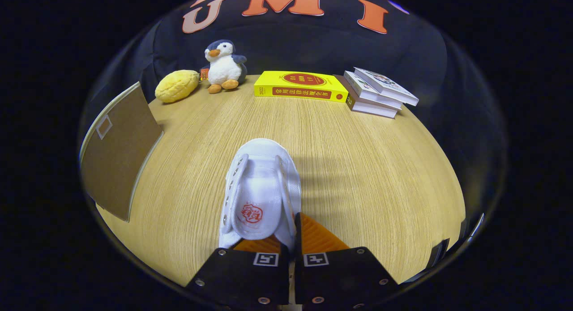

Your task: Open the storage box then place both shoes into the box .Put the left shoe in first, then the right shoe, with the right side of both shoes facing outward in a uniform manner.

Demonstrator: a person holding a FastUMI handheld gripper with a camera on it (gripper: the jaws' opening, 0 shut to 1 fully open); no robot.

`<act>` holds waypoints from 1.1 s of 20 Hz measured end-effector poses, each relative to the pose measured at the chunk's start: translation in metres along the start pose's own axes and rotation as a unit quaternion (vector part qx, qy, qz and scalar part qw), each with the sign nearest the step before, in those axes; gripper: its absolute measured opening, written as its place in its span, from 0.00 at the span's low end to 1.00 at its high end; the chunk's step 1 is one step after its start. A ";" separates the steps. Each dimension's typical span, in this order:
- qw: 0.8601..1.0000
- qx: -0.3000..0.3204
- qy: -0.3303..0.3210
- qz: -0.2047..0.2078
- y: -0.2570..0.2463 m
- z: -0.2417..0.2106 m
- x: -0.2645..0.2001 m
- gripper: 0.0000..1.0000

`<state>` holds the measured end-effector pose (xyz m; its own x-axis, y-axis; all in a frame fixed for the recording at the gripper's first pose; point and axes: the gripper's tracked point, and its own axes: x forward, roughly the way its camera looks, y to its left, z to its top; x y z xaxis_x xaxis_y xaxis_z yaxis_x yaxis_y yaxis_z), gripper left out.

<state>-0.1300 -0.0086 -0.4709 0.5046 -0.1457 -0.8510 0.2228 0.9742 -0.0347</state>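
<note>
A white canvas shoe [261,190] with a red logo on its tongue points away from me over the wooden table [358,168]. My gripper [288,244] is shut on the shoe's right side wall near the opening, one finger inside the shoe and one outside. Whether the shoe is lifted or resting on the table I cannot tell. At the left stands a brown cardboard flap [117,154] with a pale rim, seemingly part of the storage box; the rest of the box is hidden.
Along the table's far edge sit a yellow plush bun [177,86], a penguin plush [224,66], a thick yellow book [300,86] and a stack of white books [378,91]. Bare tabletop spreads to the right of the shoe.
</note>
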 end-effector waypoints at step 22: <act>0.994 0.101 0.023 0.037 0.029 0.052 -0.056 0.01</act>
<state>-0.1083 0.0187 -0.3965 0.4879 -0.0626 -0.8706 0.3523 0.9267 0.1308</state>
